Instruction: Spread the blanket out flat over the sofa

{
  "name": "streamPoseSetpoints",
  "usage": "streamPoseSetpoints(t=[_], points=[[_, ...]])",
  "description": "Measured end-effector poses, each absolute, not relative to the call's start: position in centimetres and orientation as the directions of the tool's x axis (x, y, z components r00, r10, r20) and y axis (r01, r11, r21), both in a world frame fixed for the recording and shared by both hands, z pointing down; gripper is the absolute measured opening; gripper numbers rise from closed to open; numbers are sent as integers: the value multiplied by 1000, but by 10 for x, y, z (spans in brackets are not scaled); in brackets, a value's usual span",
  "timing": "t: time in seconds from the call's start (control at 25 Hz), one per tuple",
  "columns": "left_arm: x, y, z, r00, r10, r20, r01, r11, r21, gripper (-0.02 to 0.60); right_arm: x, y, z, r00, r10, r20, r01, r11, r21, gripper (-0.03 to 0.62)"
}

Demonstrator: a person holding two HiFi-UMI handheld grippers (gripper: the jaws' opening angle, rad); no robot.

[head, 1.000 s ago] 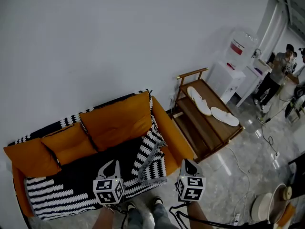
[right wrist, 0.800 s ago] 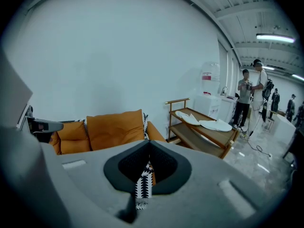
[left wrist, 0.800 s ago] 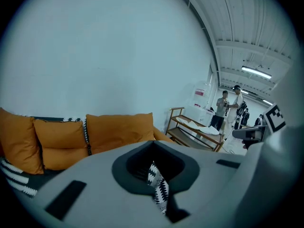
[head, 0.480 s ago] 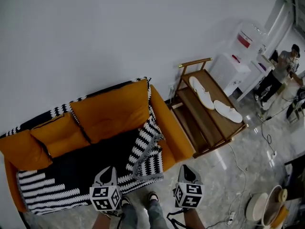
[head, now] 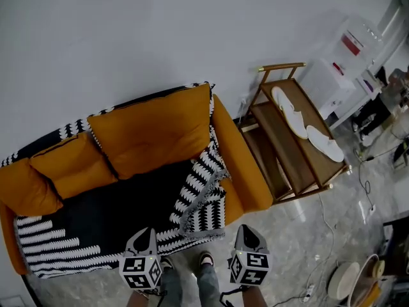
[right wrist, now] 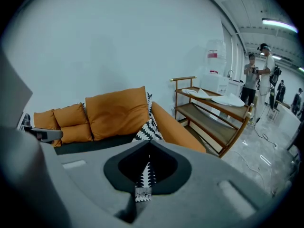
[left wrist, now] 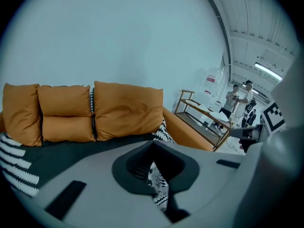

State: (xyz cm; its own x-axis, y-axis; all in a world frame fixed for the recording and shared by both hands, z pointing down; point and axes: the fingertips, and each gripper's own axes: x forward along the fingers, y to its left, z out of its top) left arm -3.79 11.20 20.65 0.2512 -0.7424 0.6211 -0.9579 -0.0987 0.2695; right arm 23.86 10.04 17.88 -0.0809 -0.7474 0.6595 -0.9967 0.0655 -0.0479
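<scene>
Head view: grey stone floor (head: 300, 229), white wall (head: 160, 31). Blanket (head: 115, 213) lies on the orange sofa (head: 241, 165), long axis left–right (right end folded back).
Left gripper view: left gripper (left wrist: 153, 144) pressed together, blanket pattern beyond.
Right gripper view: right gripper (right wrist: 148, 142) likewise closed.

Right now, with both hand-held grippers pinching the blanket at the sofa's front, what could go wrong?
1. The left hand-held gripper and right hand-held gripper each clamp only a thin strip of blanket; a tug could pull it free.
2. The doubled-over flap by the sofa arm may end up creased if the edge is laid down as is.
</scene>
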Motion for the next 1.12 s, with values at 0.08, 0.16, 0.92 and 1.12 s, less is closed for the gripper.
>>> streamPoseSetpoints(t=[0.08, 0.16, 0.92, 1.12], points=[[-40, 112, 222, 243, -738, 629, -960, -88, 266, 3, 234, 99, 193, -92, -740, 666, -996, 78, -51, 5], [-43, 113, 239, 235, -732, 639, -960, -74, 269, 3, 229, 99, 211, -102, -731, 674, -995, 86, -57, 5], [-52, 124, 378, 205, -667, 717, -971, -45, 236, 3, 177, 101, 359, -204, -641, 740, -978, 166, -125, 5], [-58, 126, 380, 206, -665, 718, -972, -55, 229, 3, 172, 104, 364, -199, -634, 747, -979, 167, -119, 5]])
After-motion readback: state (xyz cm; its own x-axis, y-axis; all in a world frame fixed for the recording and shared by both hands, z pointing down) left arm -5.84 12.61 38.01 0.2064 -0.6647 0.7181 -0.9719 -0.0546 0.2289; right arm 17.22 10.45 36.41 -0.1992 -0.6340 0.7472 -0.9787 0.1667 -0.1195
